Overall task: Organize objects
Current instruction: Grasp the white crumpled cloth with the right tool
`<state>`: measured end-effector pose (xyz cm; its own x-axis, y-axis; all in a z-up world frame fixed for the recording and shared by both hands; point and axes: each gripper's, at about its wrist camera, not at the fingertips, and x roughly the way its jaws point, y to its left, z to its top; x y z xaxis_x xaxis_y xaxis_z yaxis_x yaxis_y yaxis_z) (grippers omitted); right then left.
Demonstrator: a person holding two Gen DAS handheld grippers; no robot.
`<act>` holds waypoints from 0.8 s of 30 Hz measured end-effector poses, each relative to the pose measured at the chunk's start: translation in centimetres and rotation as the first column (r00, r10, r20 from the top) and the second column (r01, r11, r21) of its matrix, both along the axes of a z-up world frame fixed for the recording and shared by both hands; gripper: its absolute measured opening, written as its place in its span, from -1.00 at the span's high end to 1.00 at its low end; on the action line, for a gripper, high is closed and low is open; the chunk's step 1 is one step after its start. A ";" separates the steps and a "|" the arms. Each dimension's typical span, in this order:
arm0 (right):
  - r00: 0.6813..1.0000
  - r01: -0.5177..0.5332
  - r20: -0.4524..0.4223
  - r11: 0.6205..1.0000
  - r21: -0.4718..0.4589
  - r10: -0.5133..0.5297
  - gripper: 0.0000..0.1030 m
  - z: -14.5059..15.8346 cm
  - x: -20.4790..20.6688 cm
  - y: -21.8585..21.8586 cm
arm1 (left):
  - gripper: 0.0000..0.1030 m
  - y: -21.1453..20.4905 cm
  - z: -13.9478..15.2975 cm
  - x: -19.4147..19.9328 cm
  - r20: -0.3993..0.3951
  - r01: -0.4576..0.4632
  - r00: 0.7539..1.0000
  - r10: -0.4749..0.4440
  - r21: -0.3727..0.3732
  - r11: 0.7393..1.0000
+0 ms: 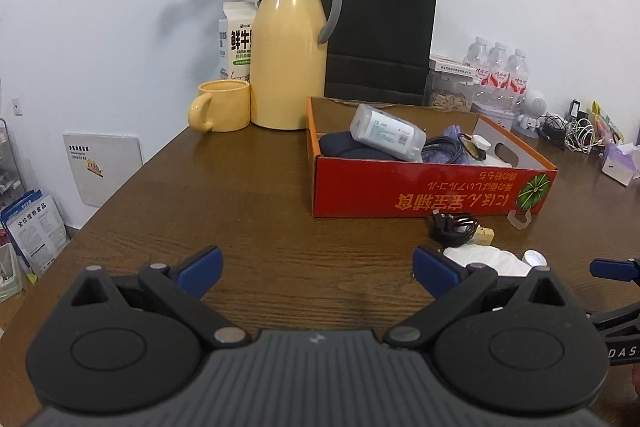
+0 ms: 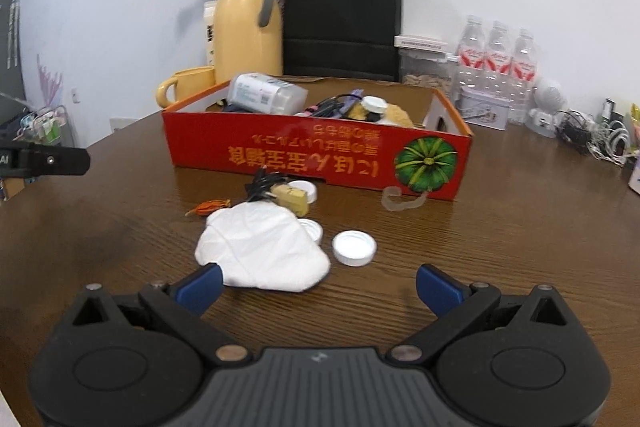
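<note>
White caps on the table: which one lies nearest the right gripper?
The lone cap right of the white cloth, closest to the open right gripper. One cap is tucked against the cloth; another lies by the box.

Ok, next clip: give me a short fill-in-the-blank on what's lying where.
1. The red box stands in front of a ____ paper bag.
2. The white cloth lies ____ the box, on the table.
3. Both the left gripper and right gripper are ____.
4. The thermos and mug are both ____.

Missing: black; outside; open; yellow
</note>
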<state>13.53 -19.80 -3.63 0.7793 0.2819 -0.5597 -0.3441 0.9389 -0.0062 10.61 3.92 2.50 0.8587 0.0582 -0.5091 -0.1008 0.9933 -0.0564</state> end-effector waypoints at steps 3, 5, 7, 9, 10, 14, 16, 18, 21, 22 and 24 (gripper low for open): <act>0.999 -0.049 -0.007 0.998 -0.027 0.049 -1.00 -0.2 0.6 1.1 | -1.00 0.3 -0.2 0.0 -0.007 -0.002 1.000 0.002 -0.013 1.000; 0.996 -0.088 -0.012 0.994 -0.060 0.088 -1.00 -0.4 1.3 2.0 | -1.00 0.4 -0.3 -0.1 -0.012 -0.002 1.000 0.002 -0.013 1.000; 0.992 -0.127 -0.014 0.987 -0.097 0.127 -1.00 -0.5 2.1 2.9 | -1.00 0.5 -0.3 -0.2 -0.015 0.001 1.000 -0.001 -0.014 1.000; 0.987 -0.160 -0.024 0.979 -0.126 0.158 -1.00 -0.7 2.9 3.7 | -1.00 0.6 -0.4 -0.4 -0.016 0.000 1.000 0.000 -0.014 1.000; 0.985 -0.171 -0.030 0.975 -0.140 0.169 -1.00 -0.8 3.3 4.1 | -1.00 0.7 -0.4 -0.6 -0.016 0.000 1.000 0.000 -0.017 1.000; 0.979 -0.201 -0.043 0.971 -0.129 0.197 -0.85 -1.3 4.3 4.5 | -1.00 1.2 -0.7 -1.1 -0.026 -0.007 1.000 0.006 -0.023 1.000; 0.974 -0.224 -0.040 0.970 -0.096 0.221 -0.72 -1.5 4.3 4.4 | -1.00 1.4 -0.9 -1.3 -0.031 -0.007 1.000 0.006 -0.027 1.000; 0.971 -0.237 -0.036 0.968 -0.081 0.235 -0.66 -1.6 4.2 4.3 | -1.00 1.6 -1.0 -1.4 -0.032 -0.011 0.999 0.010 -0.030 0.999; 0.967 -0.255 -0.029 0.964 -0.073 0.253 -0.37 -1.5 4.0 4.4 | -1.00 1.7 -1.1 -1.6 -0.032 -0.020 0.999 0.019 -0.039 0.999; 0.965 -0.261 -0.025 0.962 -0.076 0.260 -0.35 -1.4 3.8 4.5 | -1.00 1.7 -1.1 -1.6 -0.031 -0.021 0.999 0.020 -0.040 0.999; 0.965 -0.264 -0.019 0.961 -0.083 0.263 -0.33 -1.4 3.8 4.6 | -1.00 1.7 -1.2 -1.7 -0.032 -0.021 0.999 0.019 -0.040 0.999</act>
<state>17.31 -15.23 -5.05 0.6794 0.4279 -0.5961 -0.5794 0.8113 -0.0779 8.96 5.59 1.30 0.8412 0.0542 -0.5380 -0.1230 0.9881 -0.0927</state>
